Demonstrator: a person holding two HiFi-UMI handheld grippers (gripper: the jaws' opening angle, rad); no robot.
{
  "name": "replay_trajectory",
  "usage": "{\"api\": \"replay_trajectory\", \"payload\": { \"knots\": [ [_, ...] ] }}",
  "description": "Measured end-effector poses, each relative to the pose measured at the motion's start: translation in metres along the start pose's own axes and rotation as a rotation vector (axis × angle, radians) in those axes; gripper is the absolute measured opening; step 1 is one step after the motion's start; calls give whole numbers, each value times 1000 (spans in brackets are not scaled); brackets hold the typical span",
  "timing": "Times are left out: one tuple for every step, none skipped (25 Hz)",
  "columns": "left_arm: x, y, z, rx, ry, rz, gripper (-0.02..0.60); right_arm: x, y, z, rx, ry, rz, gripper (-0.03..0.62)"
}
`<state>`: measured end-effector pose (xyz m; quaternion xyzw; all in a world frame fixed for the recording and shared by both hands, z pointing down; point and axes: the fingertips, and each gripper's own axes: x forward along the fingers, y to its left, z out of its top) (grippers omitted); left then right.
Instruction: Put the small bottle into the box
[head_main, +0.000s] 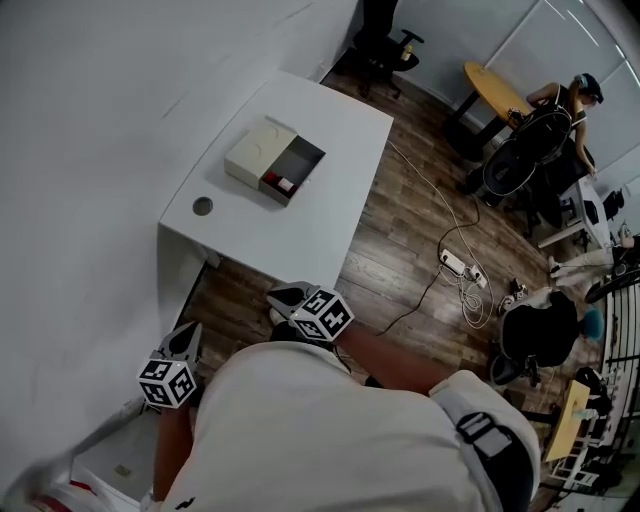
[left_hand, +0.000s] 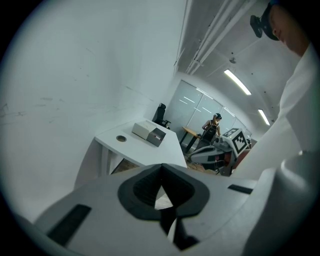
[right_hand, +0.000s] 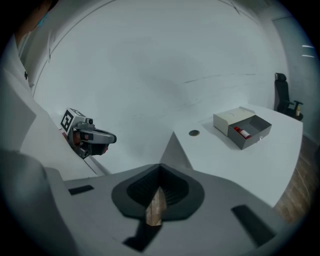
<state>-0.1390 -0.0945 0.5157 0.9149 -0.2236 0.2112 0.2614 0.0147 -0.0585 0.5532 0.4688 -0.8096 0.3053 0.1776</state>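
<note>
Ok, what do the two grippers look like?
Both the left gripper and right gripper are light grey with tapering jaws, each carrying a cube of black-and-white square markers. Their pads are dark and ribbed. The shirt worn is pale.

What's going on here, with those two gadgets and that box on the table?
A person stands back from the white table, holding the left gripper and the right gripper close to the body. Both have their jaws together with nothing in them. On the table, the box sits with its tray slid open, and the small bottle, red and white, already lies inside.
</note>
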Motion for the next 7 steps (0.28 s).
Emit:
{"api": "replay_trajectory", "payload": {
  "knots": [
    [2, 1, 2, -1, 1, 2, 6, 1, -2, 2, -4, 0, 2, 5],
    [6, 2, 4, -2, 0, 2, 6, 1, -6, 4, -7, 1, 2, 5],
    [11, 2, 7, -2, 0, 1, 6, 0, -11, 5, -7, 2, 0, 5],
    [16, 2, 10, -2, -1, -2, 6, -1, -16, 7, -7, 2, -3, 5],
    [22, 2, 14, -1, -3, -5, 5, -2, -22, 8, -6, 2, -8, 5],
    [28, 2, 18, 0, -4, -8, 6, -4, -29, 10, -5, 2, -13, 5],
    [33, 2, 22, 2, -6, -11, 6, -5, -35, 12, -4, 2, -18, 5]
  ]
}}
